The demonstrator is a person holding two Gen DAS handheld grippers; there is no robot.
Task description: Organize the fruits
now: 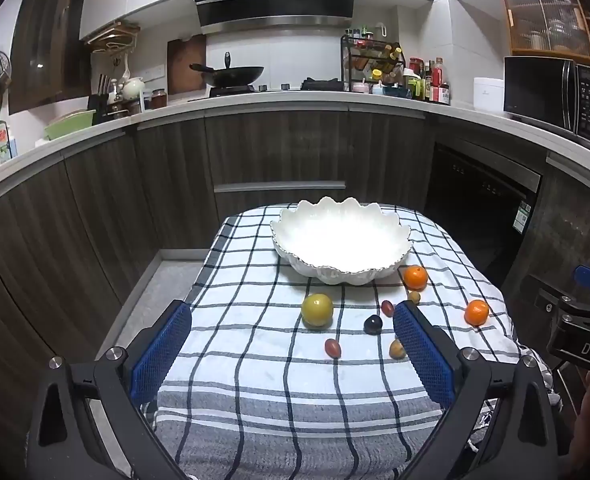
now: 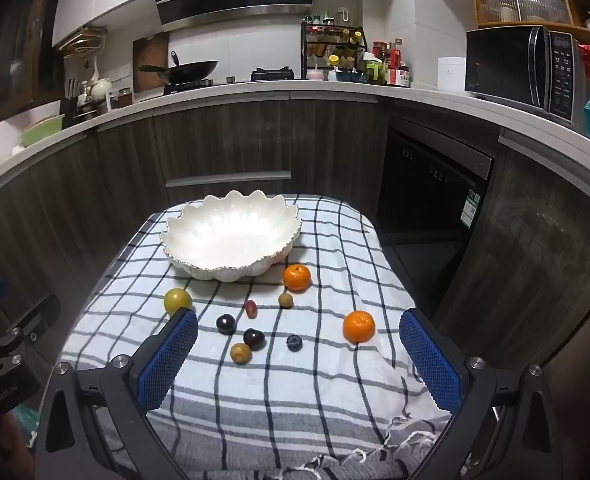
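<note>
The white scalloped bowl sits toward the far edge of the small table, on the checked cloth, and there's nothing in it. All the fruit lies loose on the cloth in front of it. 1 tangerine rests just off the bowl's right side, a 2nd tangerine sits nearer the table's right edge, and a yellow-green plum lies toward the left.

The right wrist view shows 2 dark plums in the middle and a blueberry between them and the nearer tangerine; in the left wrist view a blue pad hides that berry.

The left gripper hangs above the near edge, jaws spread wide, gripping nothing. The right gripper is likewise wide and holds nothing.
</note>
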